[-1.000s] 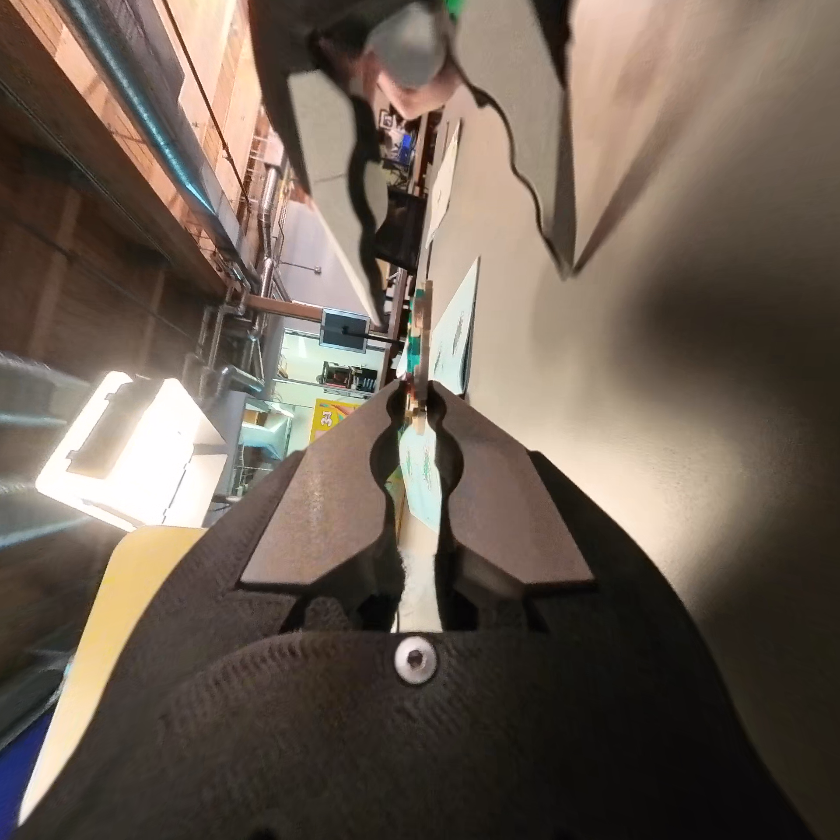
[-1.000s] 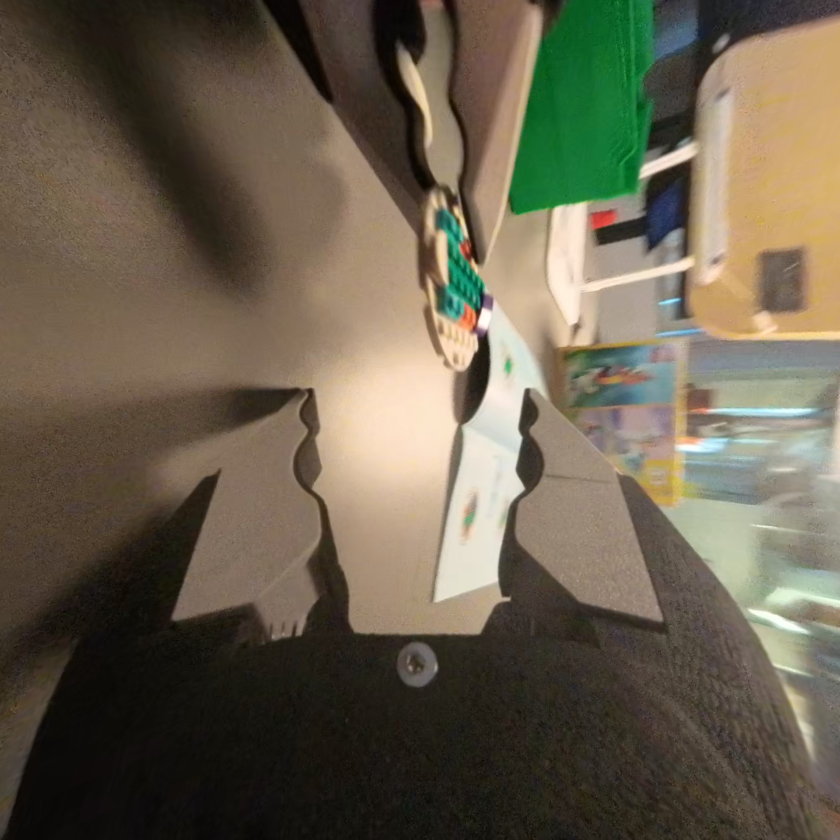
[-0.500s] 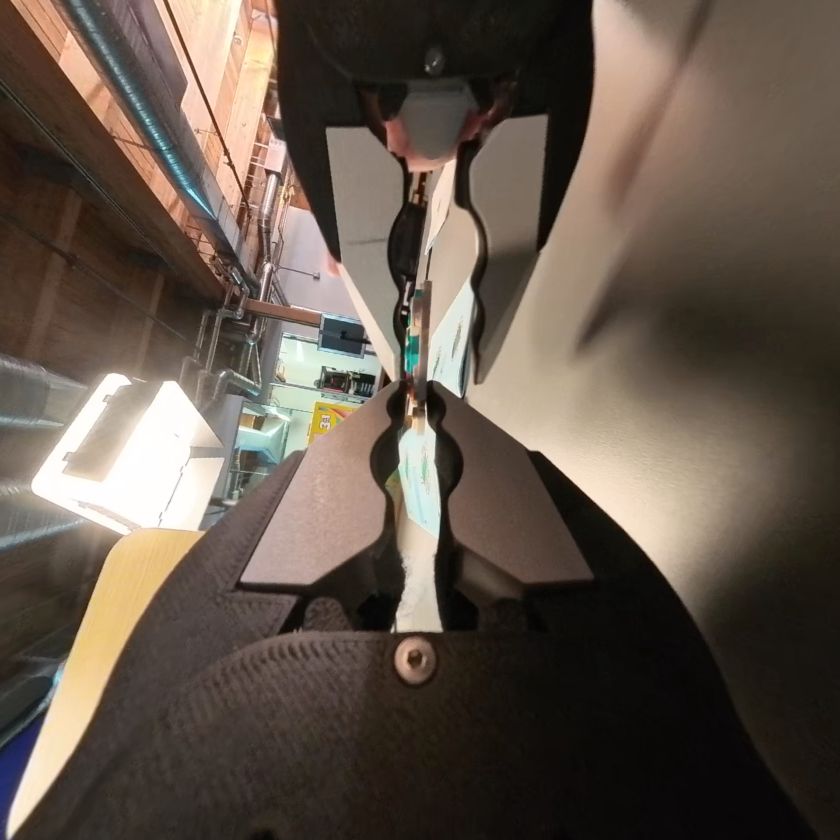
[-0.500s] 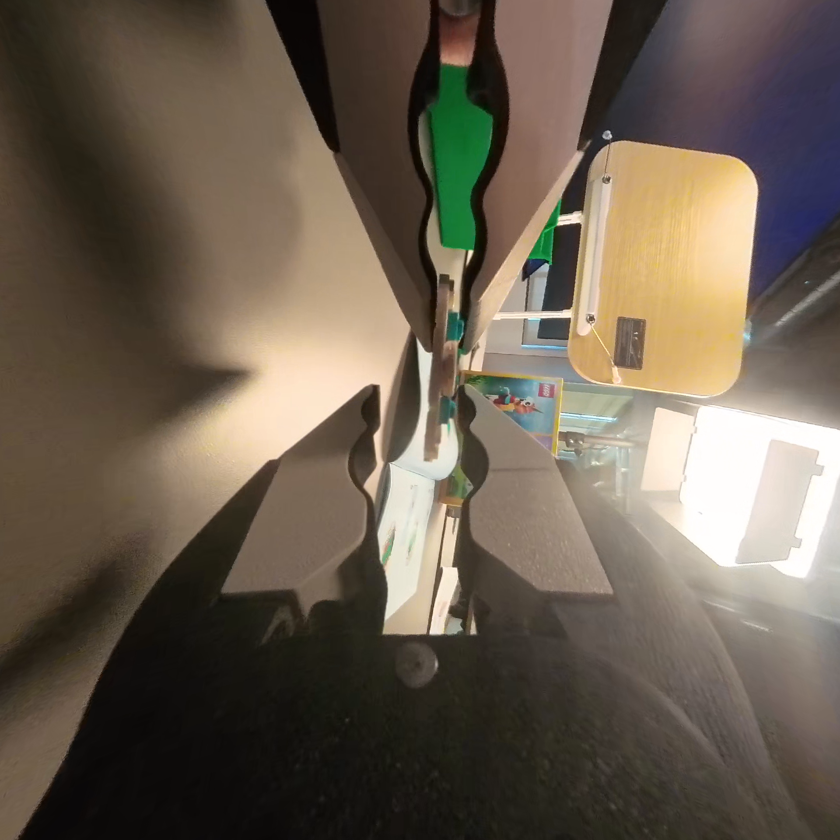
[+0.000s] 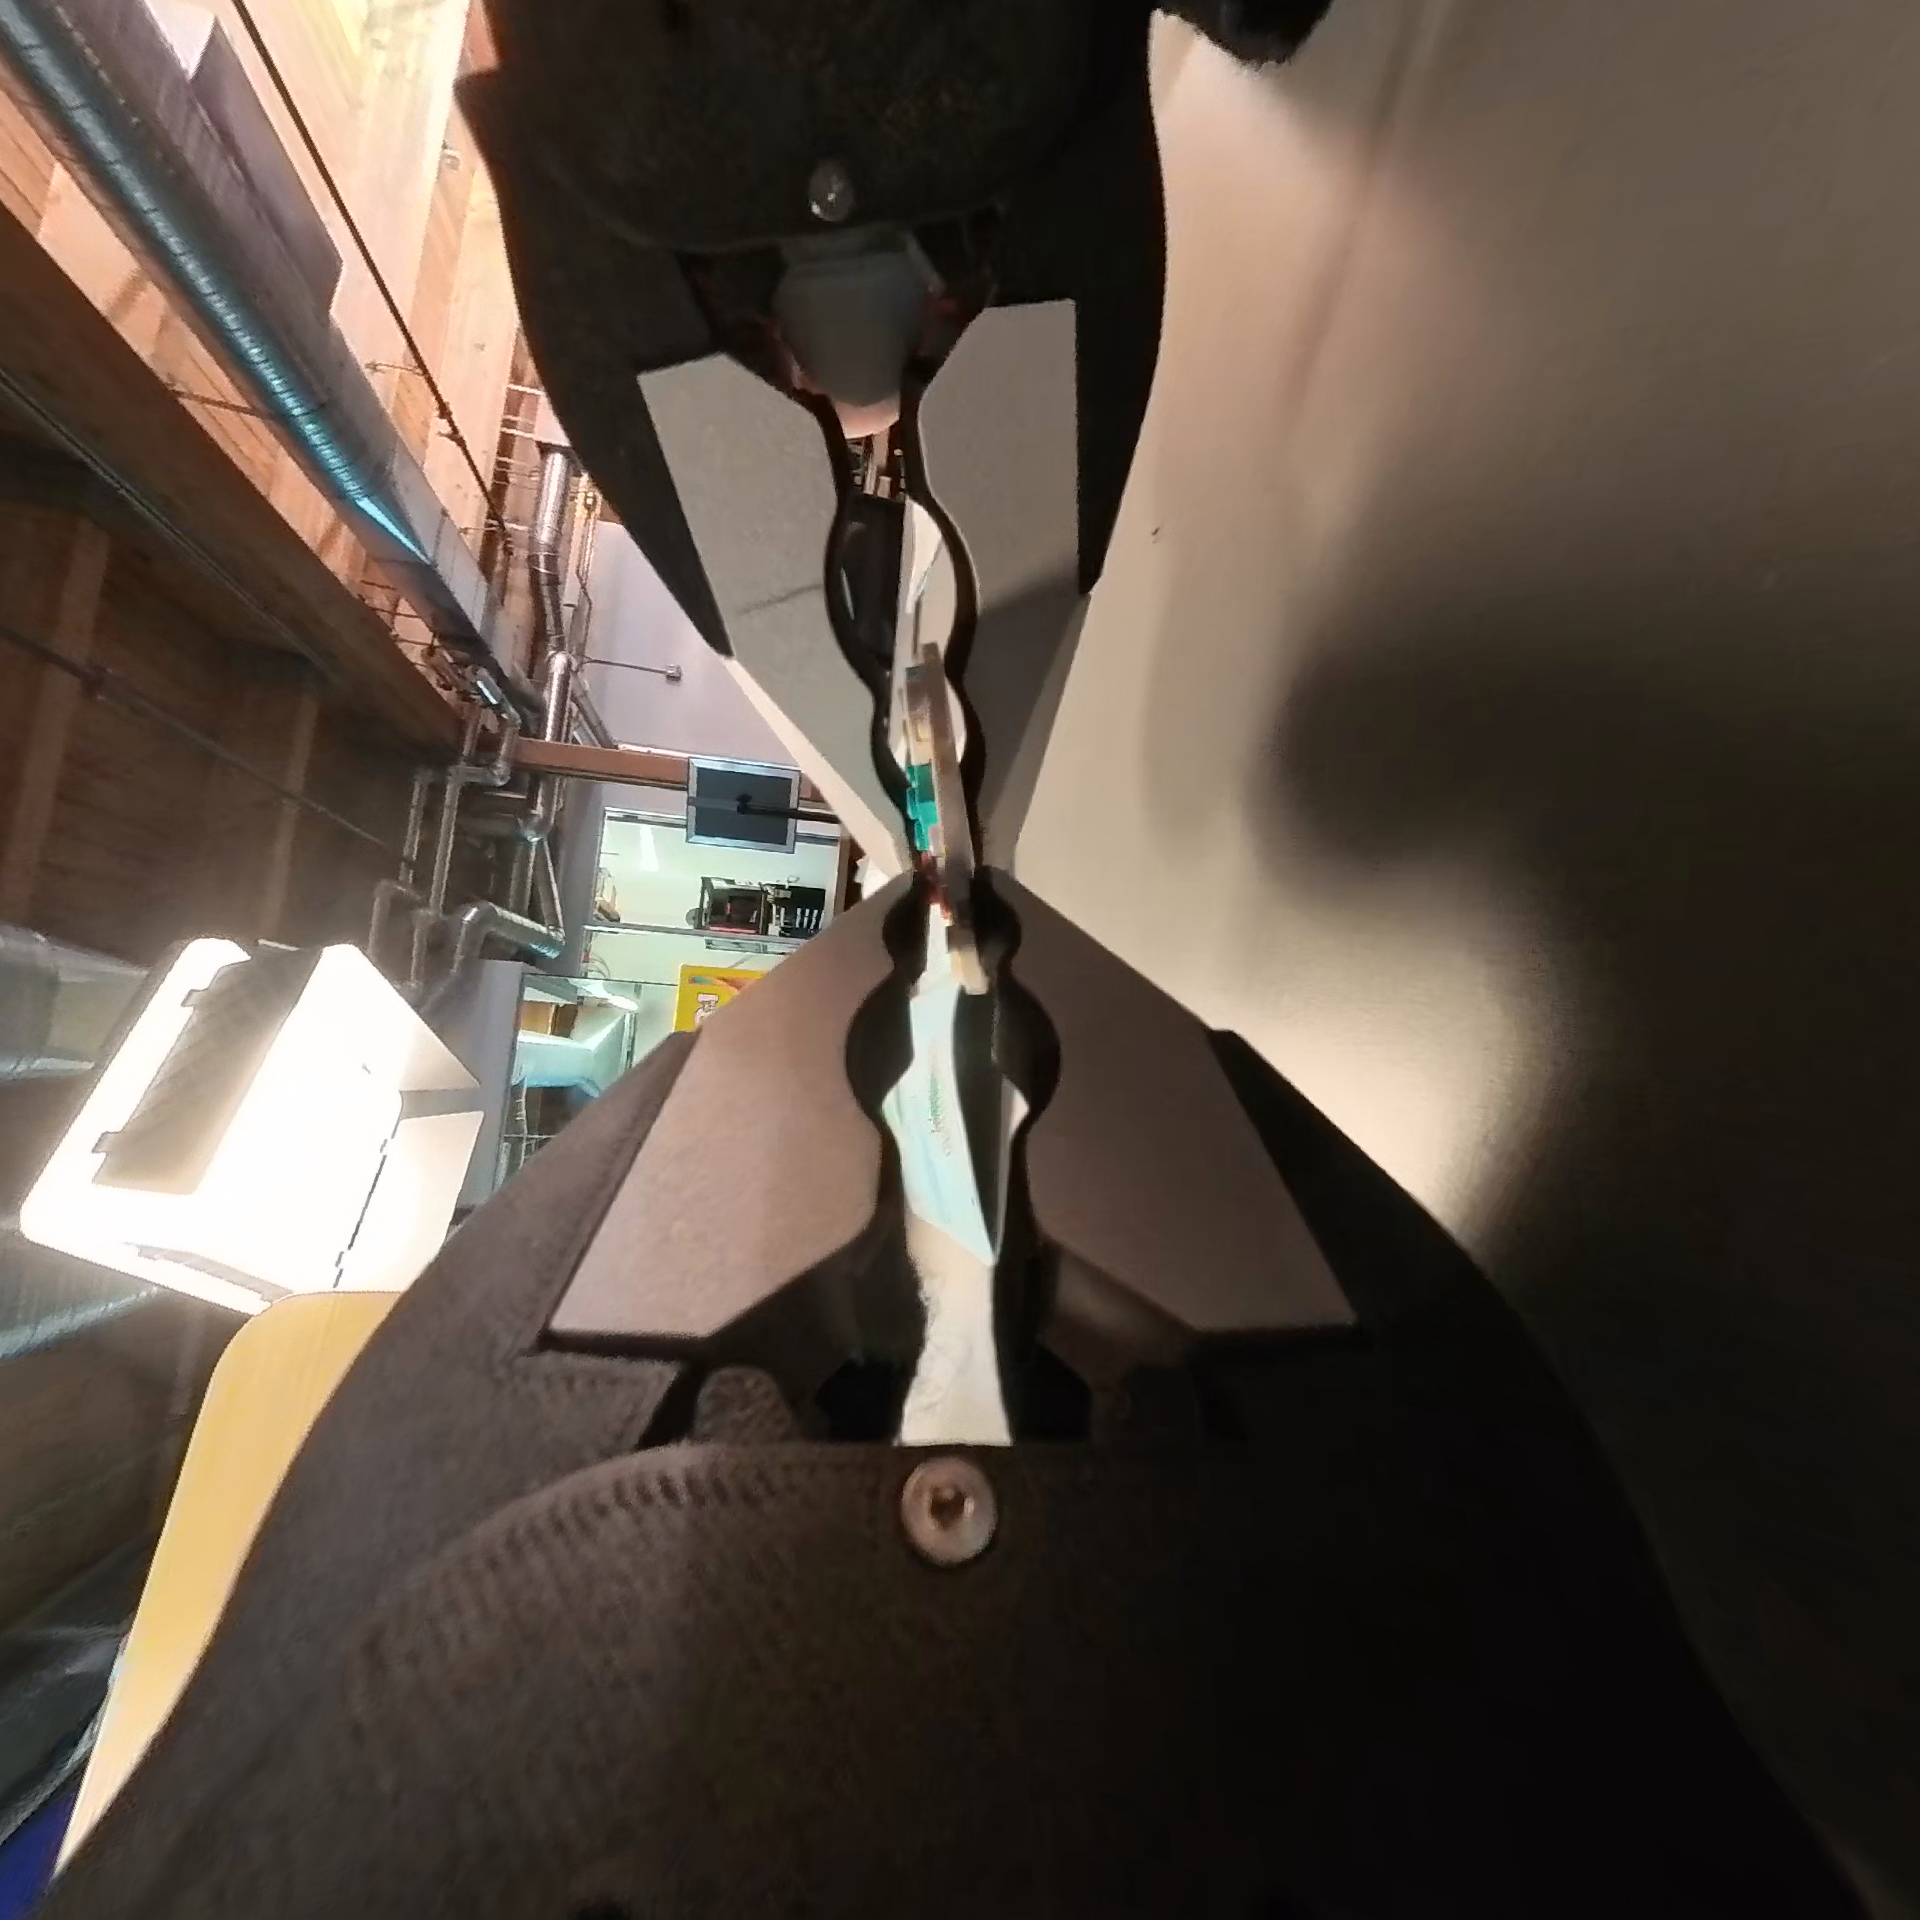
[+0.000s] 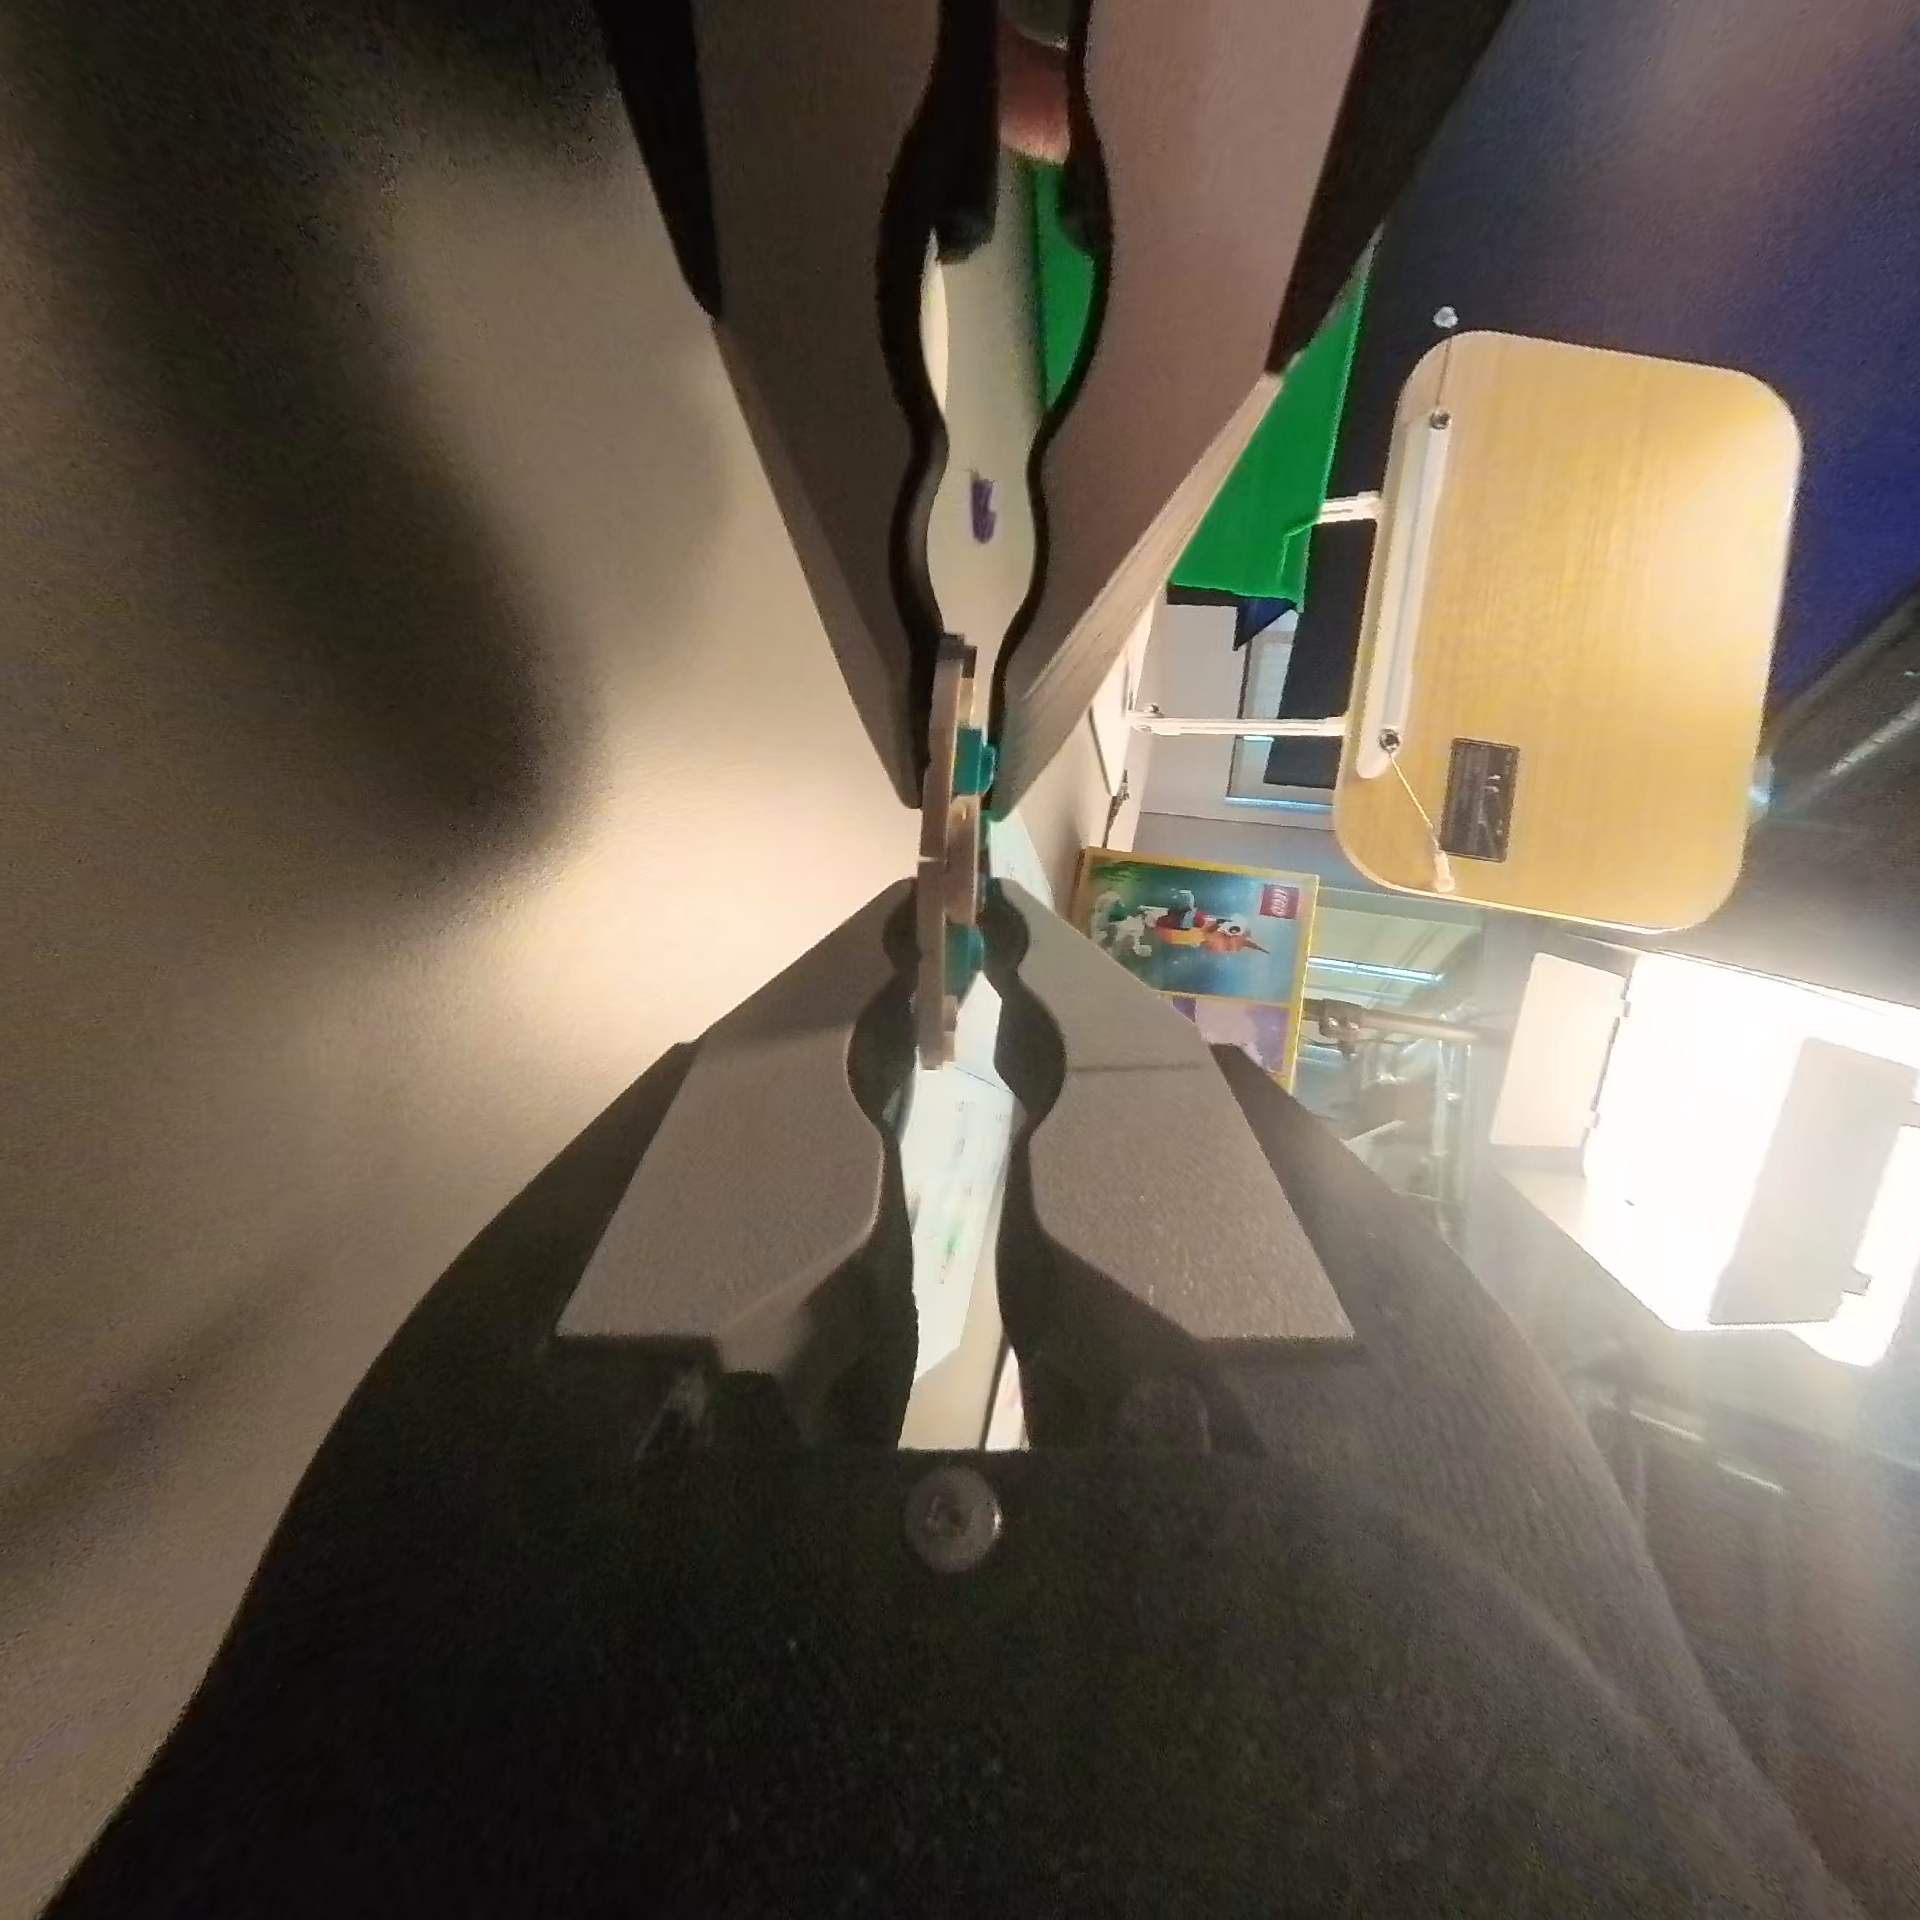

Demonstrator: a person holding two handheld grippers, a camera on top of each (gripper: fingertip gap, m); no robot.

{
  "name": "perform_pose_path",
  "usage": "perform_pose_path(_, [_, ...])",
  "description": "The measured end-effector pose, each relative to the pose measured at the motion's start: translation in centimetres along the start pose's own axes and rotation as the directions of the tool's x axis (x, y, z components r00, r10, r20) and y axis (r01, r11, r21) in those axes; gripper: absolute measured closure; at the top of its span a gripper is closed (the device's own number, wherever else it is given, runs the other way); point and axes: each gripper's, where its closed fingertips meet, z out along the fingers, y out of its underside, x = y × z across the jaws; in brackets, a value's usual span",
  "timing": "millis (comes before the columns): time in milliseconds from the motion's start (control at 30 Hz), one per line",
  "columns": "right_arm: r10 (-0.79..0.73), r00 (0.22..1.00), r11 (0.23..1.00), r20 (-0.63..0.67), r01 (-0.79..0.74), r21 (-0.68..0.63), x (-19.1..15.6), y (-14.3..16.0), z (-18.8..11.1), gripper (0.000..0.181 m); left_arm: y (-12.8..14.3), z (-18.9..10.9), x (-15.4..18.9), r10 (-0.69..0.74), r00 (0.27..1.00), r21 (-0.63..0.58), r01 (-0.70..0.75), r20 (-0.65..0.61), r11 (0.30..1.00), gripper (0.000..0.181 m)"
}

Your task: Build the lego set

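Left wrist view: left tongs (image 5: 951, 909) clench the near edge of the flat tan lego plate (image 5: 940, 774), held edge-on above the worktop (image 5: 1455, 520). At 12 o'clock, right tongs (image 5: 925, 831) grip its far edge. Right wrist view: right tongs (image 6: 951, 914) clamp the lego plate (image 6: 948, 821); left tongs (image 6: 961, 784) oppose at 12 o'clock. Instruction booklet (image 6: 961, 1153) lies beyond; lego box (image 6: 1195, 945) stands at 2 o'clock.

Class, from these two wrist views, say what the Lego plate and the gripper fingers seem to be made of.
Lego plate: probably hard moulded plastic, smooth tan with teal studs and crisp edges.
Fingers: likely printed or moulded plastic, matte grey, finely grained, with wavy inner edges.
Both the left gripper and the right gripper clamp the plate edge-on.
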Motion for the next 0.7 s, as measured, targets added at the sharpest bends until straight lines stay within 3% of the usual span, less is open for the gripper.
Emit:
perform_pose_path(133, [-0.055, 0.998, 0.998, 0.038, 0.054, 0.024, -0.5, 0.0, 0.0, 0.172, -0.1, 0.1, 0.4, 0.009, 1.000, 0.005, -0.009, -0.021, 1.000, 0.174])
perform_pose_path(300, [-0.272, 0.958, 0.961, 0.092, 0.266, 0.076, -1.4, -0.1, -0.3, 0.172, -0.5, 0.1, 1.2, 0.051, 0.997, 0.015, -0.050, -0.049, 0.999, 0.173])
perform_pose_path(367, [-0.255, 0.960, 0.966, 0.118, 0.247, 0.083, -1.6, -0.1, -0.4, 0.172, -0.6, 0.2, 1.3, 0.048, 0.997, 0.017, -0.047, -0.055, 0.999, 0.173])
perform_pose_path(433, [-0.179, 0.974, 0.982, 0.137, 0.169, 0.082, -1.4, -0.1, -0.3, 0.172, -0.6, 0.2, 1.1, 0.024, 0.998, 0.020, -0.023, -0.051, 1.000, 0.173])
perform_pose_path(500, [0.019, 0.985, 0.996, 0.172, -0.033, 0.078, -1.0, -0.2, -0.3, 0.172, -0.4, 0.1, 0.5, -0.033, 0.999, 0.025, 0.034, -0.042, 0.999, 0.173])
perform_pose_path(600, [0.252, 0.941, 0.960, 0.225, -0.272, 0.062, -0.5, -0.2, -0.3, 0.149, -0.1, 0.0, -0.4, -0.143, 0.989, 0.049, 0.144, -0.033, 0.988, 0.174])
perform_pose_path(700, [0.318, 0.919, 0.938, 0.235, -0.341, 0.065, -0.4, -0.2, -0.3, 0.142, -0.1, -0.1, -0.5, -0.216, 0.975, 0.073, 0.220, -0.058, 0.973, 0.174])
